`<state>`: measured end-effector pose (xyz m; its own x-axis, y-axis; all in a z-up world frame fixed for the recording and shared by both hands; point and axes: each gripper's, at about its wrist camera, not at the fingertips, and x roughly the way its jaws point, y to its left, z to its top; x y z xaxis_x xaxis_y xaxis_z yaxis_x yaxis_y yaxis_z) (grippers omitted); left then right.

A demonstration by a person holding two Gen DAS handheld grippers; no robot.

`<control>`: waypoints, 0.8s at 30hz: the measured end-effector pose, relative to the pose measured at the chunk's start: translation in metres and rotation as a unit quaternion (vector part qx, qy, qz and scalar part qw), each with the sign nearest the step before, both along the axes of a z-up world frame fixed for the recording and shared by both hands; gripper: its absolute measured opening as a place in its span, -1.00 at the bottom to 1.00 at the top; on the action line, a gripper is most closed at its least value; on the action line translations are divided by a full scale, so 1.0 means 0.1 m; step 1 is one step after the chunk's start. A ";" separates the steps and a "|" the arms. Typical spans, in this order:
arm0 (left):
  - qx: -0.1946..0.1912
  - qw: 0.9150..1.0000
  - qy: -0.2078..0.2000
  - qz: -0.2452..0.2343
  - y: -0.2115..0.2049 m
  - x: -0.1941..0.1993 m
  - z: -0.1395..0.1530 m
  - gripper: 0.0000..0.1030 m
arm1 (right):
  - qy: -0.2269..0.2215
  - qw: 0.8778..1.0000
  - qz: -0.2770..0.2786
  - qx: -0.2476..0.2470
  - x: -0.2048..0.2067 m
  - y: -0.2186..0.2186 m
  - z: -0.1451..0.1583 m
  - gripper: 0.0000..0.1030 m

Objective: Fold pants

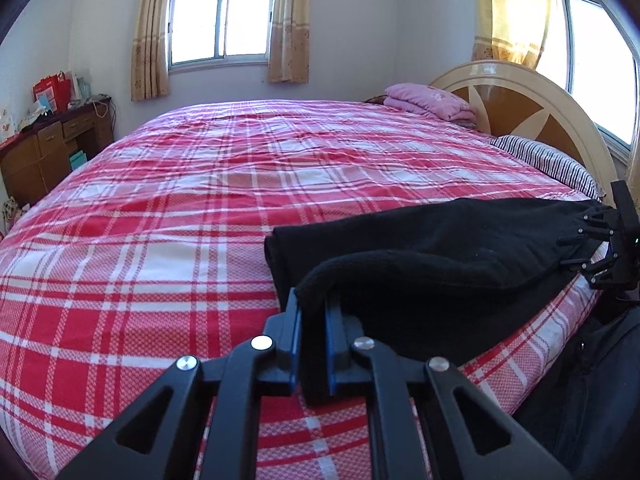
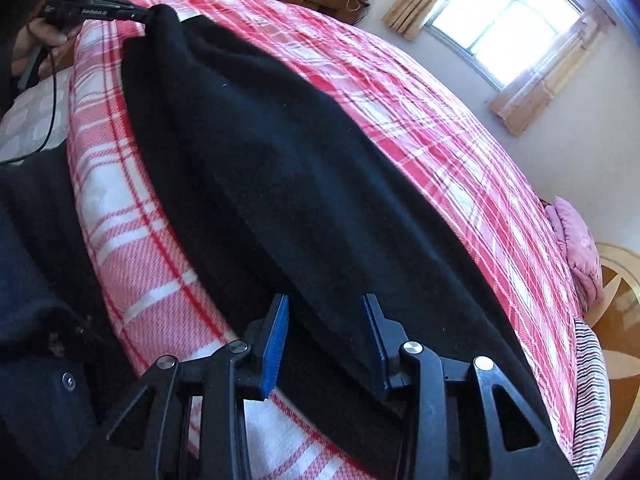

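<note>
Black pants (image 1: 432,256) lie along the near edge of a bed with a red and white plaid sheet (image 1: 200,200). My left gripper (image 1: 314,312) is shut on one end of the pants, the cloth bunched between its blue pads. My right gripper (image 1: 592,248) shows at the far right of the left wrist view, at the other end of the pants. In the right wrist view the pants (image 2: 300,180) stretch away from my right gripper (image 2: 326,320), whose jaws stand apart with cloth between them. The left gripper (image 2: 132,12) holds the far end there.
A folded pink quilt (image 1: 428,100) and a striped pillow (image 1: 552,160) lie by the wooden headboard (image 1: 516,96). A brown dresser (image 1: 52,144) with clutter stands at the left wall. Curtained windows (image 1: 220,20) are behind. Dark clothing of the person (image 2: 36,280) is beside the bed edge.
</note>
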<state>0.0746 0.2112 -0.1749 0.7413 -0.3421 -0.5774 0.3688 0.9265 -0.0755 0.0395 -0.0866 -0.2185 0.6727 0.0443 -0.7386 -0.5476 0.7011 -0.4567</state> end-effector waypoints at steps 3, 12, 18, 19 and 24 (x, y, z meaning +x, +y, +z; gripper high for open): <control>-0.001 1.000 -0.011 -0.003 0.01 0.04 0.05 -0.82 | -0.010 1.000 -0.006 0.028 -0.04 -0.02 0.17 -0.93; 0.003 0.999 -0.015 -0.031 0.14 -0.12 -0.02 -0.82 | -0.004 1.000 0.010 0.023 -0.28 -0.02 0.24 -0.94; -0.003 1.000 0.002 -0.031 0.18 -0.15 -0.18 -0.82 | 0.026 0.999 0.012 0.026 -0.25 -0.03 0.03 -0.94; -0.003 0.999 0.001 -0.032 0.18 -0.16 -0.16 -0.82 | 0.025 0.999 0.011 0.032 -0.25 -0.04 0.05 -0.94; 0.000 0.999 0.005 -0.034 0.20 -0.18 -0.22 -0.82 | 0.039 0.999 0.004 0.037 -0.20 -0.06 -0.01 -0.94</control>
